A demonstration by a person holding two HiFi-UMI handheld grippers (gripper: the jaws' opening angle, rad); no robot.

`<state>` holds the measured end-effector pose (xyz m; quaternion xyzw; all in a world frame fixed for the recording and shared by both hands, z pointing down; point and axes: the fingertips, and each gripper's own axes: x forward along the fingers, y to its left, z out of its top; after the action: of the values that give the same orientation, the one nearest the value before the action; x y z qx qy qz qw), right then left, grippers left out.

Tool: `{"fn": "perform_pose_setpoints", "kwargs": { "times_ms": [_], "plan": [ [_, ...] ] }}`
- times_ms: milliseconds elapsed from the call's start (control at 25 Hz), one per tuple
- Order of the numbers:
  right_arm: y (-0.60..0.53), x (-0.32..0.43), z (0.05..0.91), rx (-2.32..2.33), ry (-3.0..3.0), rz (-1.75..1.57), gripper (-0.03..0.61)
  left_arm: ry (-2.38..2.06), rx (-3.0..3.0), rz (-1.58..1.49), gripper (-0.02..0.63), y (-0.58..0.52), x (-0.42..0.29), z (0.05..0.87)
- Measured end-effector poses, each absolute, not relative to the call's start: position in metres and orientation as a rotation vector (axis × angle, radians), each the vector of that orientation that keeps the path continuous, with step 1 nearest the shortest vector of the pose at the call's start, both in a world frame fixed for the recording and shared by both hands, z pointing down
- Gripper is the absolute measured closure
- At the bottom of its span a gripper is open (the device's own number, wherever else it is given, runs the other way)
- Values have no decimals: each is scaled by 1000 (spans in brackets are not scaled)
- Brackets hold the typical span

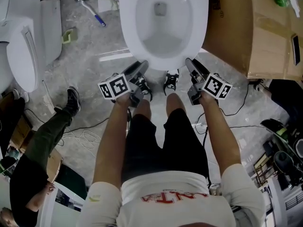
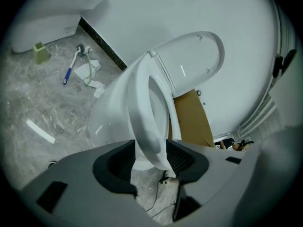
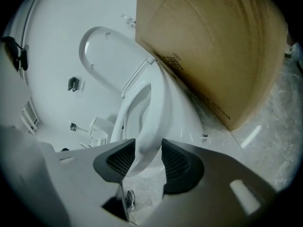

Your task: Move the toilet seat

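The white toilet seat [image 1: 129,22] lies down on the bowl [image 1: 161,39] at the top middle of the head view. Its lid [image 2: 189,56] [image 3: 106,56] stands upright behind it. My left gripper [image 1: 141,65] reaches the seat's front left and my right gripper [image 1: 188,62] its front right. In the left gripper view the seat's front edge [image 2: 151,122] runs between the wide jaws of the left gripper [image 2: 150,150], pads close beside it. The right gripper [image 3: 147,152] straddles the seat [image 3: 142,117] in the same way. I see neither pair of pads squeezing it.
A large cardboard box [image 1: 246,27] [image 3: 213,46] stands close on the toilet's right. A second toilet [image 1: 21,46] is at the far left, with a brush [image 1: 92,13] on the floor. A seated person's leg [image 1: 52,131] and cables lie left; equipment [image 1: 284,145] crowds the right.
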<state>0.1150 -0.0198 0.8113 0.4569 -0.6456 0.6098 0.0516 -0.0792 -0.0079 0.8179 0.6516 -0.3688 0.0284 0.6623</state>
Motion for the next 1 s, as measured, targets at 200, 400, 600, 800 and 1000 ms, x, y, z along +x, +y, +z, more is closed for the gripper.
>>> {"fn": "perform_pose_setpoints", "kwargs": {
  "times_ms": [200, 400, 600, 800, 1000],
  "plan": [
    [-22, 115, 804, 1379, -2002, 1844, 399, -817, 1449, 39, 425, -13, -76, 811],
    [-18, 110, 797, 1363, -2037, 1956, 410, -804, 1463, 17, 463, -12, -79, 797],
    [-20, 97, 777, 1287, -2156, 2029, 425, -803, 1485, -14, 463, -17, -81, 783],
    [-23, 100, 758, 1238, -2200, 2044, 428, -831, 1501, -58, 463, -22, -84, 766],
    [-30, 99, 729, 1233, -2243, 2078, 430, -820, 1496, -112, 463, -26, -81, 738]
  ]
}}
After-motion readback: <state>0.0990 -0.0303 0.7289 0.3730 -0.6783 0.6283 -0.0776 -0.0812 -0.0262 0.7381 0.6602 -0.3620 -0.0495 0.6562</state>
